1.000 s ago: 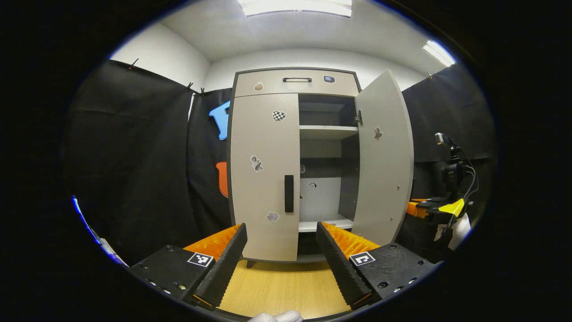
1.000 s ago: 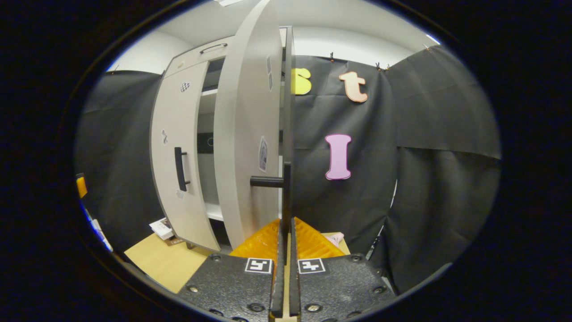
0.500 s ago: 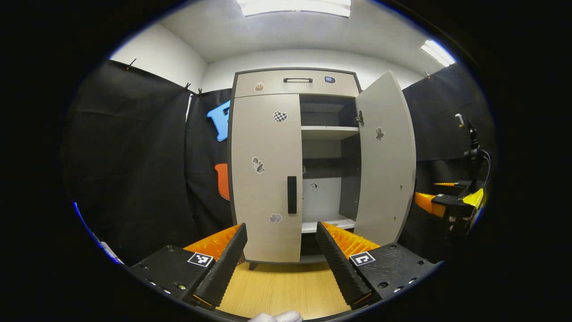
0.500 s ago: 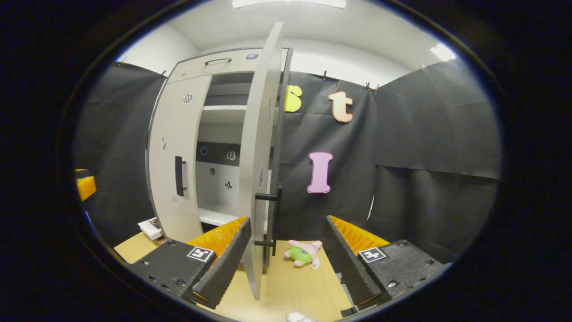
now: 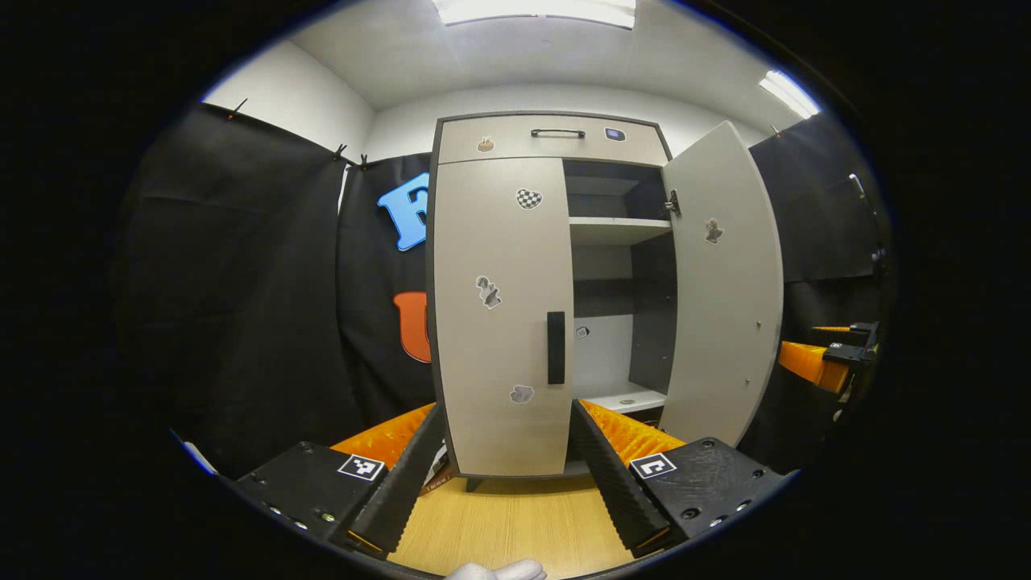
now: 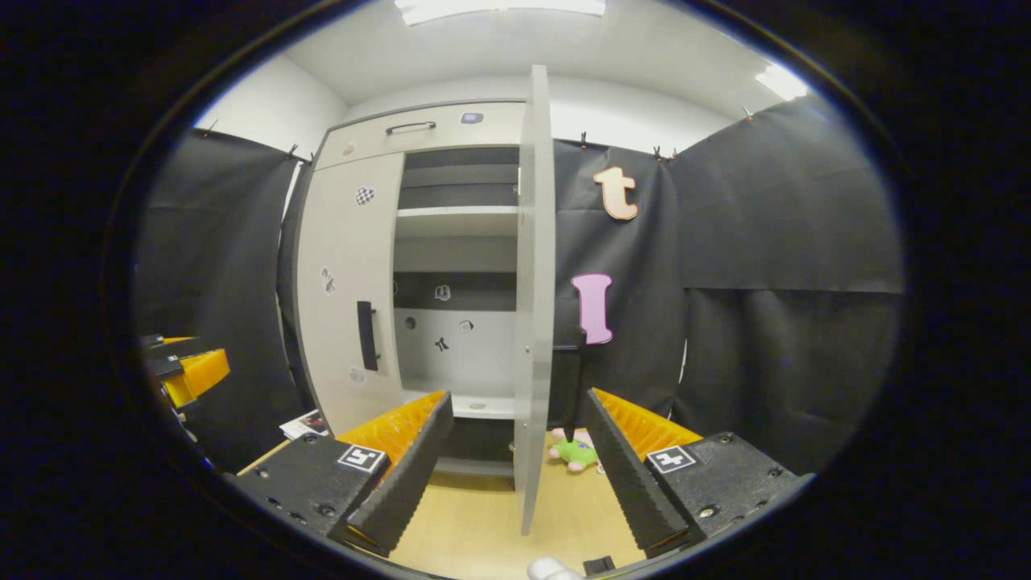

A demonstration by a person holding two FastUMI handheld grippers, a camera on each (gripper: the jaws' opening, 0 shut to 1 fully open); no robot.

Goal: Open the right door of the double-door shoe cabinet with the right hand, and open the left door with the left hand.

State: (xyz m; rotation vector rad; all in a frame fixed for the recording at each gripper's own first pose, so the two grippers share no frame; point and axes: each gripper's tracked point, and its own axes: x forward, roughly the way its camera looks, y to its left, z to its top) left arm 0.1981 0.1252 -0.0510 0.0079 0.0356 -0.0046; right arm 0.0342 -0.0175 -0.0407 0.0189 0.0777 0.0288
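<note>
Right gripper view: right gripper (image 6: 515,451) released from right door (image 6: 533,298), fingers now spread, door swung open; left gripper (image 5: 506,459), fingers spread, closer to closed left door's handle (image 5: 556,347), grasp next.

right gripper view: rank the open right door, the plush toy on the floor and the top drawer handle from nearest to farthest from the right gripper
From the right gripper:
1. Open right door, edge-on between the fingers, nearest.
2. Plush toy, on the floor just behind the door's edge, right of it.
3. Top drawer handle, up on the cabinet front, upper left, farthest.
</note>
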